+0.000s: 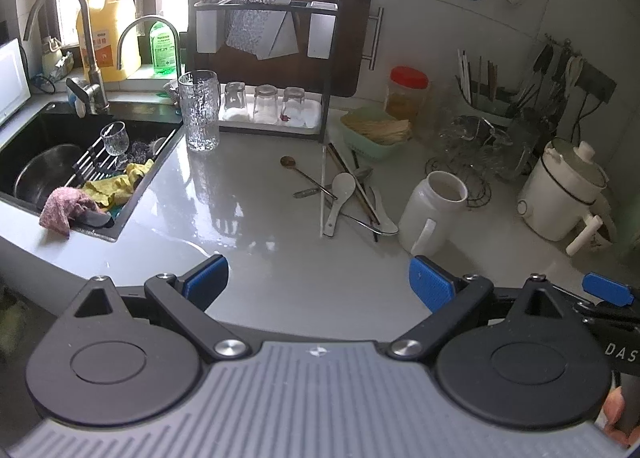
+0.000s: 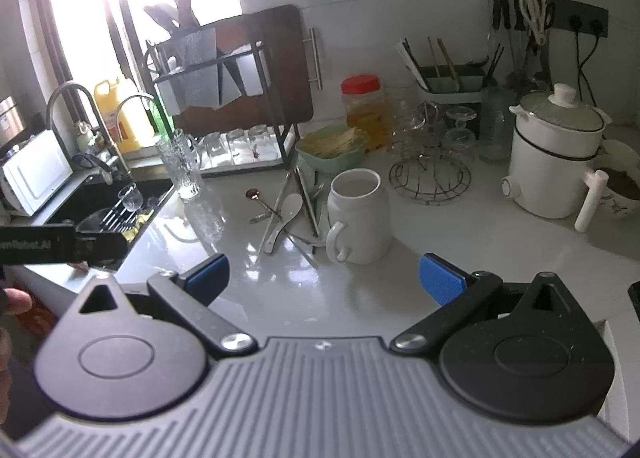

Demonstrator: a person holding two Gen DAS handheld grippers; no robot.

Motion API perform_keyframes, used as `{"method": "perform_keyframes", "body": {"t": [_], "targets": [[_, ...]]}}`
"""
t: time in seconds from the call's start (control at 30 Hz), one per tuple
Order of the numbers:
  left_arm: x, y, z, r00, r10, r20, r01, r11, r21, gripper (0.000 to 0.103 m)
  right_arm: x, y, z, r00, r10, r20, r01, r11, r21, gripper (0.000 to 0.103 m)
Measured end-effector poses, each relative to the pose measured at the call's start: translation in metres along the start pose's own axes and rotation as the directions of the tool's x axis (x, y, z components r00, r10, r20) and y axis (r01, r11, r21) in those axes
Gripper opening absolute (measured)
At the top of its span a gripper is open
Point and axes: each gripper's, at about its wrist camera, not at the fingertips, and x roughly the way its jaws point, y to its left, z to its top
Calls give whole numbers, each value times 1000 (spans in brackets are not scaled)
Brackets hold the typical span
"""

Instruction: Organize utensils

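Ceramic spoon (image 1: pixel 340 197) and chopsticks (image 1: pixel 354 185) lie heaped beside the white jar (image 1: pixel 430 209), ahead of both empty, wide-spread grippers, left gripper (image 1: pixel 318 282) and right gripper (image 2: pixel 324 278), long axes mostly pointing away, neither gripper apparently clearly nearer.

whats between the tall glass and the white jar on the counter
The loose utensil pile lies between the tall glass and the white jar, clearest in the left wrist view.
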Motion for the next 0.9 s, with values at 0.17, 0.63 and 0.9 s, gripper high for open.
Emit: {"method": "perform_keyframes", "body": {"t": [0.17, 0.63, 0.9], "targets": [[15, 6, 2, 1000, 17, -12, -16, 1000, 25, 99, 7, 3, -2, 1000, -14, 10, 14, 1000, -4, 103], [93, 34, 38, 999, 1, -48, 0, 1000, 18, 99, 59, 14, 10, 999, -49, -2, 49, 999, 18, 103], [170, 48, 80, 996, -34, -78, 37, 999, 35, 99, 116, 20, 30, 995, -98, -20, 98, 995, 31, 103]]}}
